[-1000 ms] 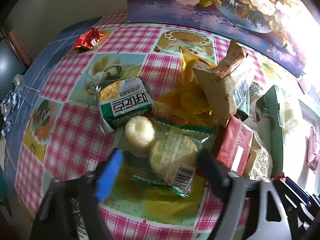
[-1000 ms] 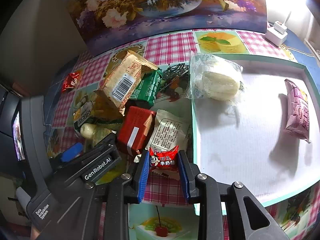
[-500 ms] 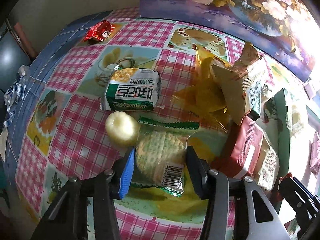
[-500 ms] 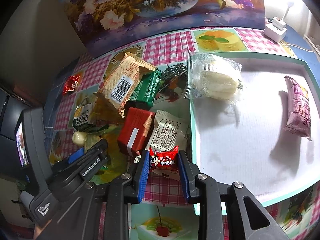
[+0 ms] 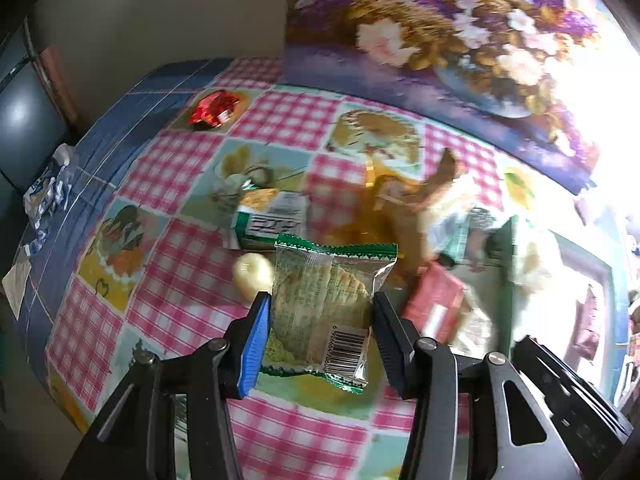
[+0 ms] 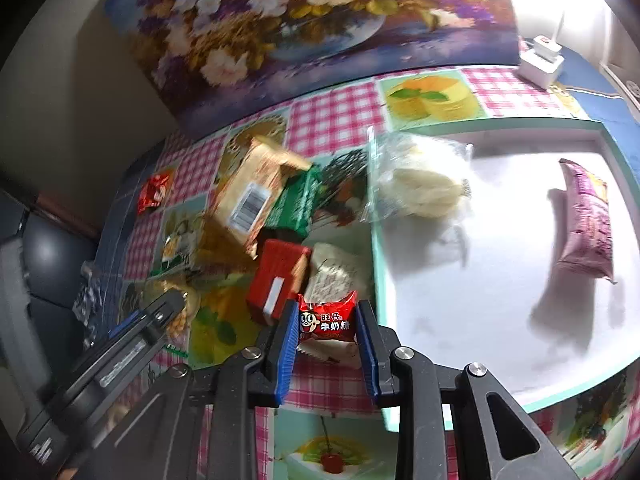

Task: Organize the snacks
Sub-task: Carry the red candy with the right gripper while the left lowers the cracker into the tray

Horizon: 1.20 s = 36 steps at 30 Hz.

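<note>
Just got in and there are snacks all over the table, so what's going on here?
A person is sorting snacks with two handheld tongs. The left tongs grip a clear green-edged cracker pack, the right tongs a small red candy packet. A pink packet already lies on the tray; a bagged bun rests across its corner.

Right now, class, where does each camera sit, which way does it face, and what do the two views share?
Left wrist: rides the left gripper, looking steeply down along its fingers at a green-edged clear packet clamped between them; the right gripper shows at its lower right.
Right wrist: rides the right gripper, looking down at a small red candy packet it holds beside the white tray; the left gripper's body shows at its lower left.
Shared: the red box and the flower painting.
</note>
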Motion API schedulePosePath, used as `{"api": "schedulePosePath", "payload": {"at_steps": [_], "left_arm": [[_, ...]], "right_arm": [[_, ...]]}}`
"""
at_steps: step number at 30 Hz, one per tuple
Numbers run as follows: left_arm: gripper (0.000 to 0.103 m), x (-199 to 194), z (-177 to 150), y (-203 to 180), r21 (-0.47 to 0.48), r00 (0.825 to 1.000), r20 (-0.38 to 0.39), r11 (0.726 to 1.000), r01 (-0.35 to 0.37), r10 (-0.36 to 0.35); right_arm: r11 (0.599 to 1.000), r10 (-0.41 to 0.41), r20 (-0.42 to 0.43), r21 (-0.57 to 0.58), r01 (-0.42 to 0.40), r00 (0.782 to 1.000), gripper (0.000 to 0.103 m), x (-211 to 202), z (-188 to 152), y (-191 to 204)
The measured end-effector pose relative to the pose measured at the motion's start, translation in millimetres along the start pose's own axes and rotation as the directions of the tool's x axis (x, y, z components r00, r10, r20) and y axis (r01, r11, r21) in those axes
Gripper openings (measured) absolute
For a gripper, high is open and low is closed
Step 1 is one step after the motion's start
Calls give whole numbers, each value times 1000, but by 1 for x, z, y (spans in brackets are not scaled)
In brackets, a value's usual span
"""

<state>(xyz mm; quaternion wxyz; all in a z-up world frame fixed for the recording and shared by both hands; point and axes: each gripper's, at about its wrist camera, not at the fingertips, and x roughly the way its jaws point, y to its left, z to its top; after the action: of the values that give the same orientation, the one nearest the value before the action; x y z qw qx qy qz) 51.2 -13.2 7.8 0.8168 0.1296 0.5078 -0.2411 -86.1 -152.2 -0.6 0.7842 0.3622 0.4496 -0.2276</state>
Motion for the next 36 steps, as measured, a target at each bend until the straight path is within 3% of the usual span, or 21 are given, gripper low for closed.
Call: {"api": "schedulePosePath", "payload": {"at_steps": [14, 21, 29, 36], "left_arm": [[52, -35, 2, -123, 172, 995, 8, 980, 97, -100], [52, -22, -18, -180, 230, 990, -40, 962, 144, -139], [52, 1, -40, -200, 291, 991, -94, 949, 121, -98], [52, 15, -49, -208, 326, 987, -142, 938, 118, -75]], "right_arm": [[976, -106, 90, 200, 86, 990, 30, -36, 16, -79], [907, -257, 115, 370, 198, 960, 31, -57, 19, -140], [817, -339, 71, 517, 256, 938, 31, -58, 8, -191], [803, -344, 33, 529, 275, 938, 31, -47, 3, -195]]}}
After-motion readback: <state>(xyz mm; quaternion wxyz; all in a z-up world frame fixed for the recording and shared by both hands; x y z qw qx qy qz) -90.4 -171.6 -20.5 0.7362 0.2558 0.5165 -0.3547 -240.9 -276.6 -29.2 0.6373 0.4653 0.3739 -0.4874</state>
